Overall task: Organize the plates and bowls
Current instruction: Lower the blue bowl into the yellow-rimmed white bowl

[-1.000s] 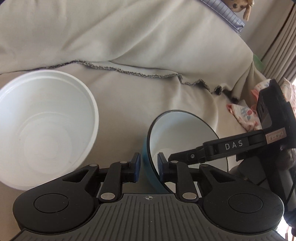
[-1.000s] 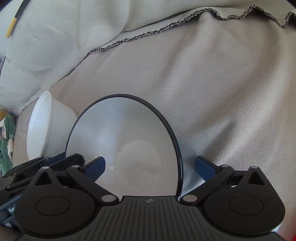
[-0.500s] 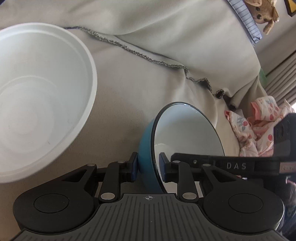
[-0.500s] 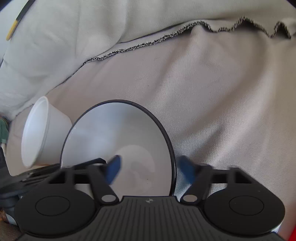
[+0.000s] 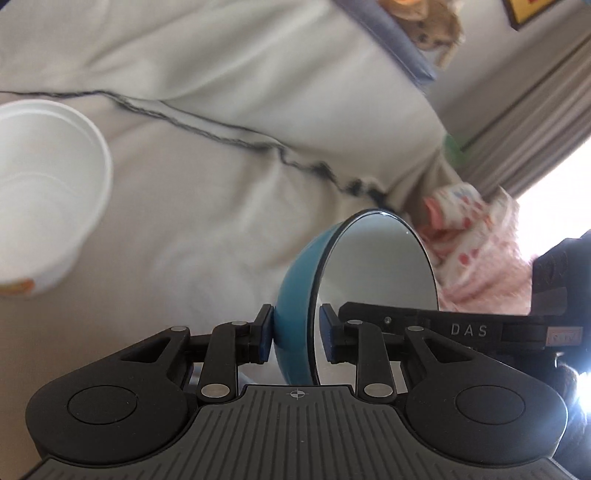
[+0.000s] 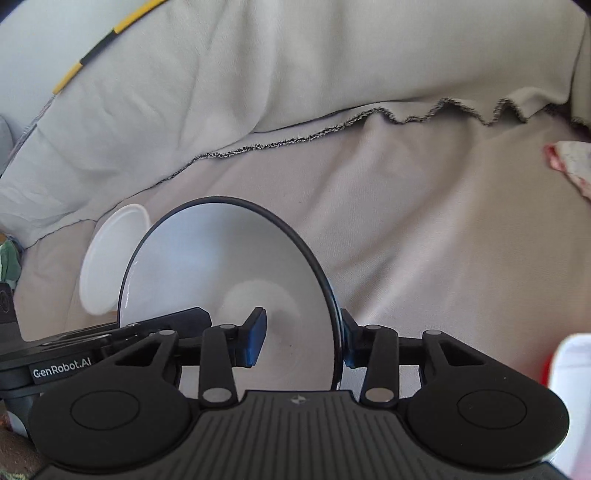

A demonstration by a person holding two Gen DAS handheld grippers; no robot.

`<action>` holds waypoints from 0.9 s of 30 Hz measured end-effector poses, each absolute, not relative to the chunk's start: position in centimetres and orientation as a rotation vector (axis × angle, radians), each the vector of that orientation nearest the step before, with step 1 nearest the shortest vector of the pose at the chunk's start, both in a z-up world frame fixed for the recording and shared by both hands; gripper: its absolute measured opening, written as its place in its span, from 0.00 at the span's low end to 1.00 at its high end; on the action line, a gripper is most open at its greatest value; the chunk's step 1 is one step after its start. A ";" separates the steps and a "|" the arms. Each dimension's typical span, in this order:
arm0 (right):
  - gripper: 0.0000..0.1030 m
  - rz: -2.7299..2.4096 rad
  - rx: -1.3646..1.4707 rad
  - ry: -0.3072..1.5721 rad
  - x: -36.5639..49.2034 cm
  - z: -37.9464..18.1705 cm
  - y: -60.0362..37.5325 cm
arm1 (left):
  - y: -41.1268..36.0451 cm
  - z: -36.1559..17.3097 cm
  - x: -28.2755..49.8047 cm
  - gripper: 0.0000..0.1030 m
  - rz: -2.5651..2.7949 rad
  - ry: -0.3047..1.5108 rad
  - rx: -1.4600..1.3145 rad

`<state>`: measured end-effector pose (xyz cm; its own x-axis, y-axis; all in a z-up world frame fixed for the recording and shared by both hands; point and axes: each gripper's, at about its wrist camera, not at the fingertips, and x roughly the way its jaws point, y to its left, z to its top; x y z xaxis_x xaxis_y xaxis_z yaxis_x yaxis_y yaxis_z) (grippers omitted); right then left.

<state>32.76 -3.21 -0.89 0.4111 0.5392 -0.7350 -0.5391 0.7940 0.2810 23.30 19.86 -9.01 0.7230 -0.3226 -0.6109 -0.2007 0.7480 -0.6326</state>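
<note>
A blue bowl (image 5: 295, 295) with a white inside and dark rim is tilted on its side above the beige cloth. My left gripper (image 5: 294, 338) is shut on its rim, one pad outside, one inside. My right gripper (image 6: 301, 338) is shut on the opposite rim of the same bowl (image 6: 221, 266), its left pad inside, its right pad behind the wall. A white plastic bowl (image 5: 40, 192) stands upright at the far left; it also shows behind the blue bowl in the right wrist view (image 6: 105, 258).
A beige cloth (image 6: 424, 240) with a dark stitched hem covers the seat and backrest. A pink patterned cloth (image 5: 480, 251) lies at the right. A stuffed toy (image 5: 424, 22) sits on the backrest. Curtains and a bright window are at the far right.
My right gripper has closed from wide open onto the blue bowl's rim. Both grippers have lifted and tilted the bowl; the white bowl has slid left and away in the left wrist view.
</note>
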 end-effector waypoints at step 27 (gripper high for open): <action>0.38 0.672 0.148 0.852 27.2 -6.8 -15.8 | 7.4 -10.8 21.7 0.27 -0.018 0.918 -0.561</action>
